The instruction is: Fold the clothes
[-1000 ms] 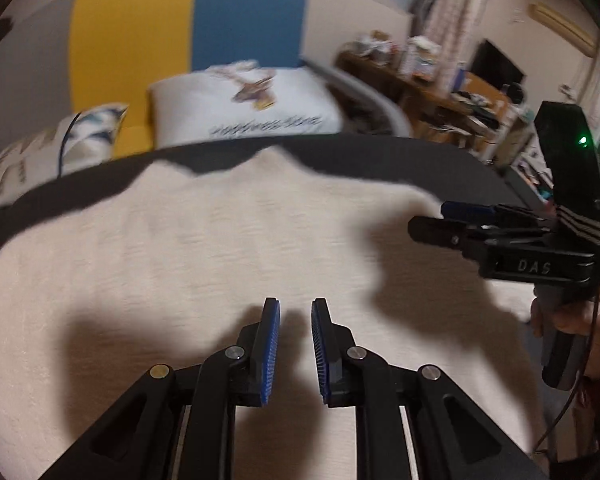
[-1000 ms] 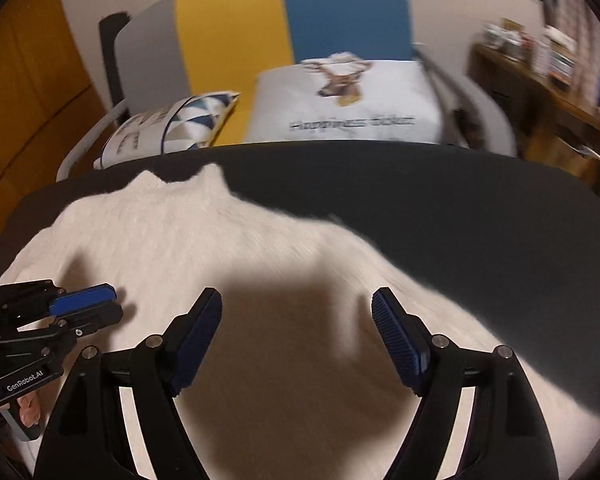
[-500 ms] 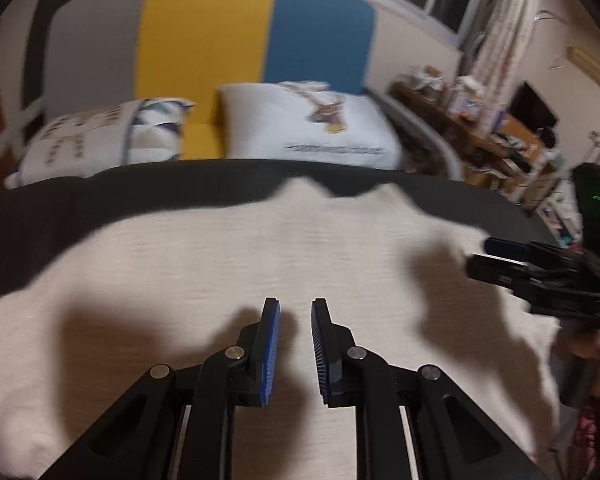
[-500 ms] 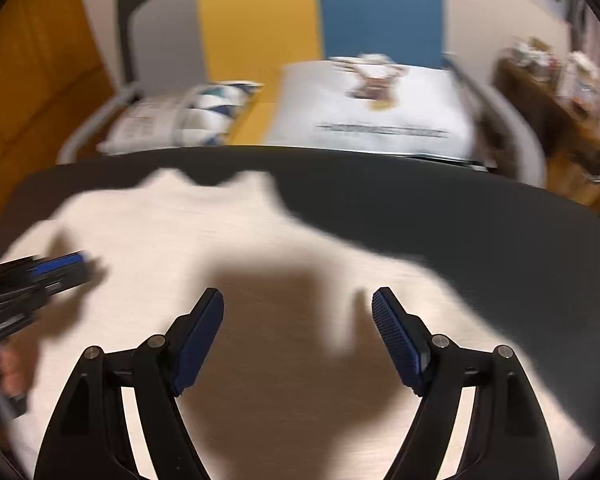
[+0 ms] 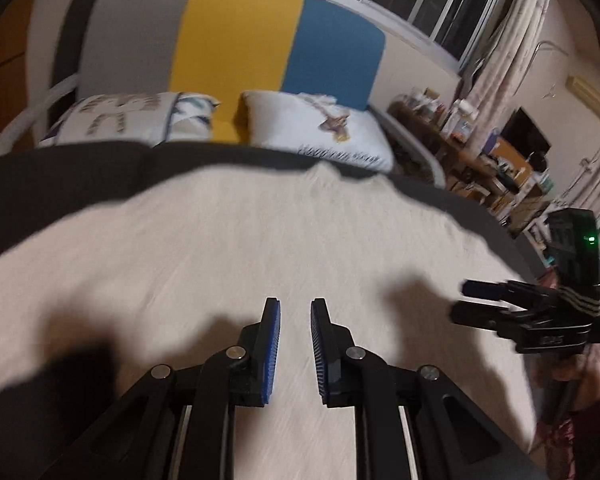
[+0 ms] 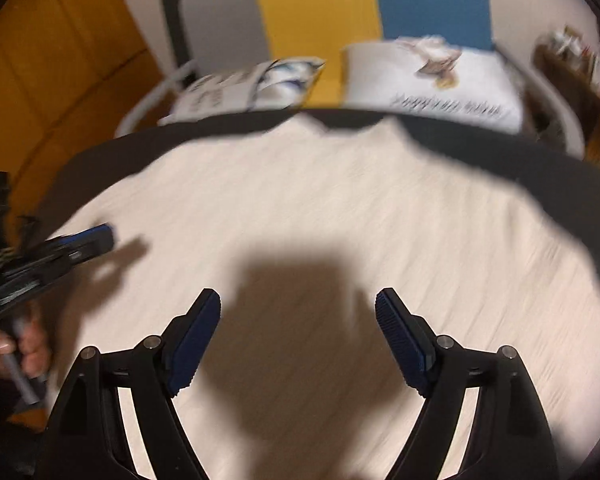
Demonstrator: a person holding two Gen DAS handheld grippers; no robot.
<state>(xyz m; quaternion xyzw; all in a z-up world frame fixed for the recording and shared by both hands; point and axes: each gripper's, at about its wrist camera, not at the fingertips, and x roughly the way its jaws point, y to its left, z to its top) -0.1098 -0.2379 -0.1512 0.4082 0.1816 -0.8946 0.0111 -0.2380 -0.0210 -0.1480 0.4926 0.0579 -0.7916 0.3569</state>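
A cream knit garment [image 5: 300, 240] lies spread flat on a dark grey table [image 5: 40, 184], its neckline at the far edge. My left gripper [image 5: 295, 304] hovers low over the garment's near part, its blue pads a narrow gap apart with nothing between them. The right gripper [image 5: 472, 300] shows side-on at the right of that view, above the garment's right edge. In the right wrist view the garment [image 6: 340, 200] fills the middle, and my right gripper [image 6: 298, 296] stands wide open and empty over it. The left gripper [image 6: 100, 236] enters from the left, held by a hand [image 6: 24, 344].
Behind the table stands a sofa [image 5: 236, 40] with a grey, yellow and blue back and two printed cushions [image 5: 324, 128]. Cluttered shelves [image 5: 480, 148] and a curtained window [image 5: 440, 0] lie to the right. An orange-brown wall [image 6: 52, 60] is at the left.
Both views have swung so the garment's neckline now sits nearer the centre, and the right gripper is further over the cloth. Neither gripper's jaw opening has changed.
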